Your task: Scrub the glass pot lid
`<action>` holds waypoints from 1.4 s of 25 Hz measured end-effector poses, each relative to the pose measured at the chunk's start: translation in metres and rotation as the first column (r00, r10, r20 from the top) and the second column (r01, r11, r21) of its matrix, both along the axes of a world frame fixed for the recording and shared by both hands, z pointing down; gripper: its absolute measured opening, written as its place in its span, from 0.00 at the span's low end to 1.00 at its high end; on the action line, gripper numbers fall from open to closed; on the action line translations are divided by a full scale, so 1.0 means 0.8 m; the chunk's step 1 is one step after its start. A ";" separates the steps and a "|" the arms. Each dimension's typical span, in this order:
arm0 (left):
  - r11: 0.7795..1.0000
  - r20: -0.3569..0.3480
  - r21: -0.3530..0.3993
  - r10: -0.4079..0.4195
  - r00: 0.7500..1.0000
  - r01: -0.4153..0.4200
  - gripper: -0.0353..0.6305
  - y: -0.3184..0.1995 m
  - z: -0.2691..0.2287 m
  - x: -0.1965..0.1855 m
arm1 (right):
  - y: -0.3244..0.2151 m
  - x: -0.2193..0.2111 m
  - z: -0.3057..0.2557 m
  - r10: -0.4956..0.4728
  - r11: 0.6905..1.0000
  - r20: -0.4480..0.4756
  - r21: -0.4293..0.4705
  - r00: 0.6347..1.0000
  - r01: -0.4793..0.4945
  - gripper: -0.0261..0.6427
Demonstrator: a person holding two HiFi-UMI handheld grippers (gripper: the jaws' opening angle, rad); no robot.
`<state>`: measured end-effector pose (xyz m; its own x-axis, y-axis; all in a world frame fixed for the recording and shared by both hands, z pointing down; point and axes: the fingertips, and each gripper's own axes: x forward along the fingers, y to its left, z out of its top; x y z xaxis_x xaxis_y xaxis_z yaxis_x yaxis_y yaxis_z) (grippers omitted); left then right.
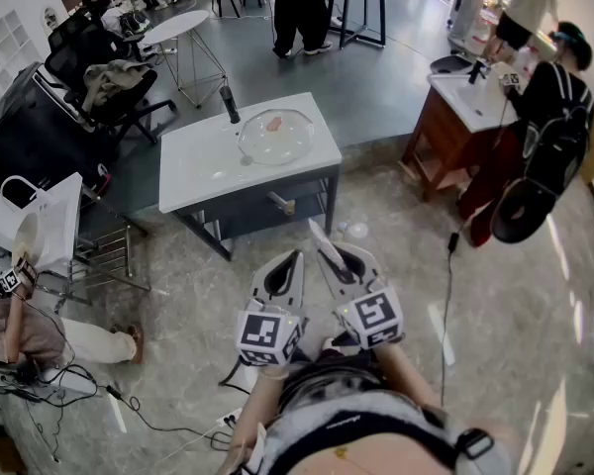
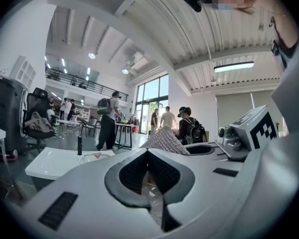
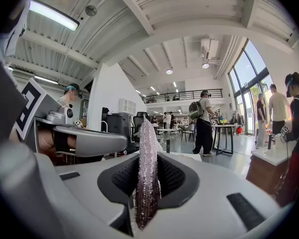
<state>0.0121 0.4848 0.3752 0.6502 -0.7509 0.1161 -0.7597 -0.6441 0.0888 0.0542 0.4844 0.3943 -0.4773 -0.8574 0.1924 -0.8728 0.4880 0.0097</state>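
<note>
**Head view.** I held the left gripper (image 1: 295, 257) and the right gripper (image 1: 337, 261) side by side over the tiled floor (image 1: 495, 305), well apart from the white counter (image 1: 203, 166). The glass pot lid (image 1: 275, 135) lay flat on the right half of that counter, with a dark upright object (image 1: 229, 104) near its left edge.

**Left gripper view.** The left gripper's jaws were pressed fully together, with nothing between them.

**Right gripper view.** The right gripper's jaws were clamped on a silvery, glittering scrub cloth (image 3: 147, 176). The cloth stood on edge between the pads and projected past the tips.

Neither gripper touched the lid.
</note>
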 end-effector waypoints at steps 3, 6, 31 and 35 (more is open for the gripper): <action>1.000 -0.013 -0.001 -0.010 1.000 0.010 0.05 0.000 -0.003 0.002 | 0.000 0.003 0.000 -0.005 1.000 0.003 0.001 1.000 0.005 0.16; 1.000 -0.013 0.004 -0.020 1.000 0.020 0.05 0.001 0.000 0.002 | 0.001 0.005 -0.001 -0.013 1.000 0.028 0.010 1.000 0.013 0.16; 0.999 -0.088 -0.013 0.039 0.995 -0.040 0.05 -0.137 0.013 -0.036 | -0.136 -0.028 0.005 0.013 0.999 0.078 0.039 0.997 -0.016 0.17; 0.999 -0.079 0.010 0.054 0.995 -0.053 0.05 -0.177 0.007 -0.057 | -0.178 -0.047 0.002 0.029 0.998 0.059 0.047 0.998 -0.032 0.17</action>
